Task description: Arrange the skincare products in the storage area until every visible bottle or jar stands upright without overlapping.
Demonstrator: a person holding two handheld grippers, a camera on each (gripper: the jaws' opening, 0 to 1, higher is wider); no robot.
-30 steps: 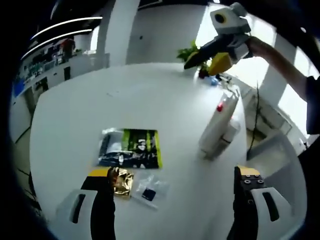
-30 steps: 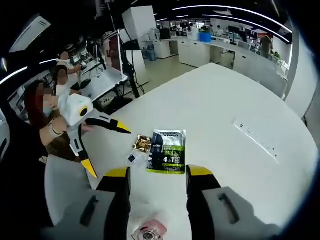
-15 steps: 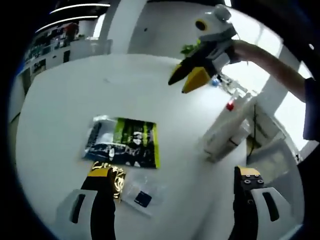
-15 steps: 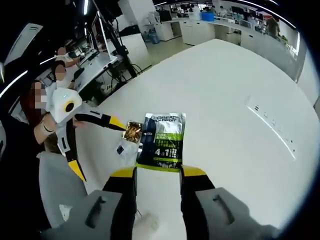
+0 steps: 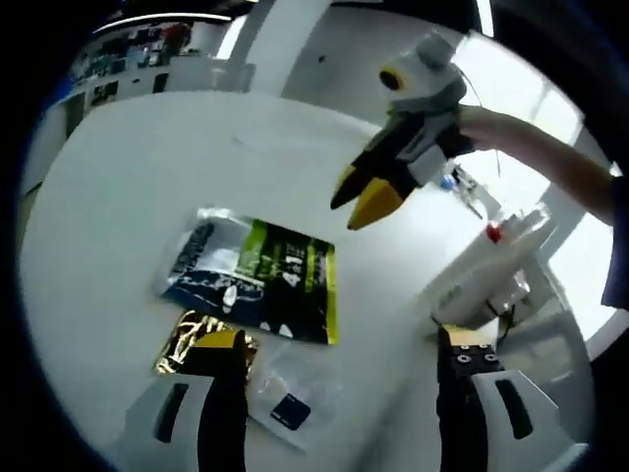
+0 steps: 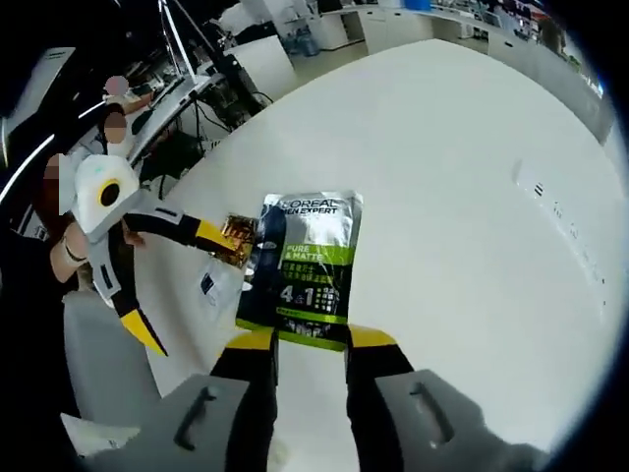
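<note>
Right gripper [image 6: 308, 339] now down at sachet [image 6: 303, 258] lower edge mid-frame, jaws narrowed but empty; left gripper [image 5: 339, 349] spread; bottles untouched.

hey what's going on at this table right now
A person is working at a white table with a gripper in each hand. The right gripper, jaws open, hangs just over the near edge of a green and silver sachet lying flat. The left gripper, jaws wide open, hovers by a gold foil packet and a small clear packet. A white bottle lies tipped.
</note>
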